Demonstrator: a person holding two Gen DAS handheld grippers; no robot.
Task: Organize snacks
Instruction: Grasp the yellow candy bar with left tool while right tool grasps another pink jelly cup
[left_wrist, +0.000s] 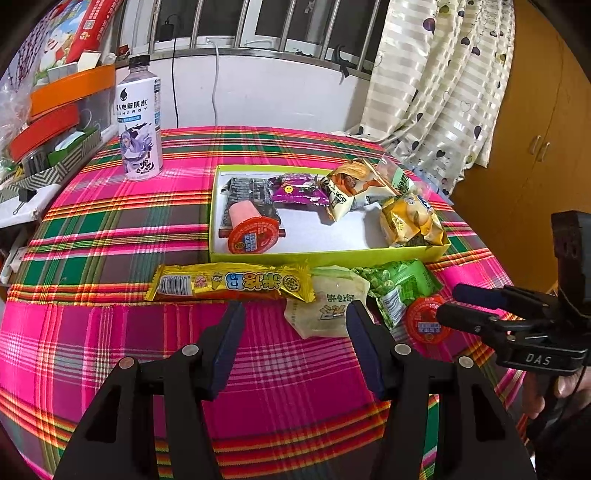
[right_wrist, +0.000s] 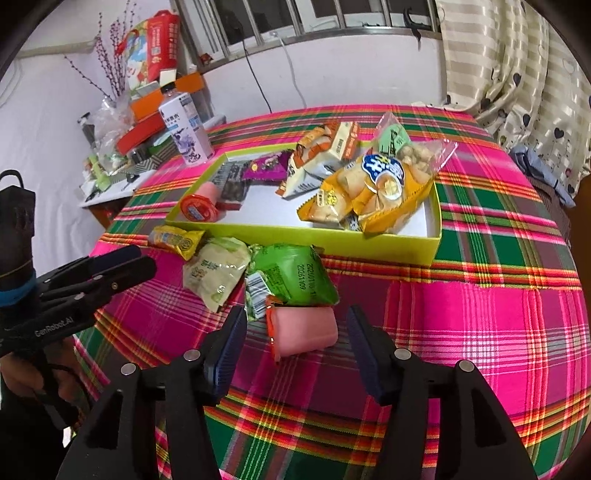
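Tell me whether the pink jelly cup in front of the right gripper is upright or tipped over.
Tipped over. The pink jelly cup lies on its side on the tablecloth, red lid facing left, between the right gripper's open fingers, untouched.

Tablecloth (left_wrist: 110, 229): pink, green, brown plaid, yellow-red stripes. Box (right_wrist: 369, 245): lime walls, white floor. Jelly cup (right_wrist: 306, 334): pink, orange-red lid. Pea packet (right_wrist: 291, 277), 12 o'clock of cup: green. Long bar (left_wrist: 229, 286): yellow. Curtain (left_wrist: 443, 92): cream stripes, dark hearts.
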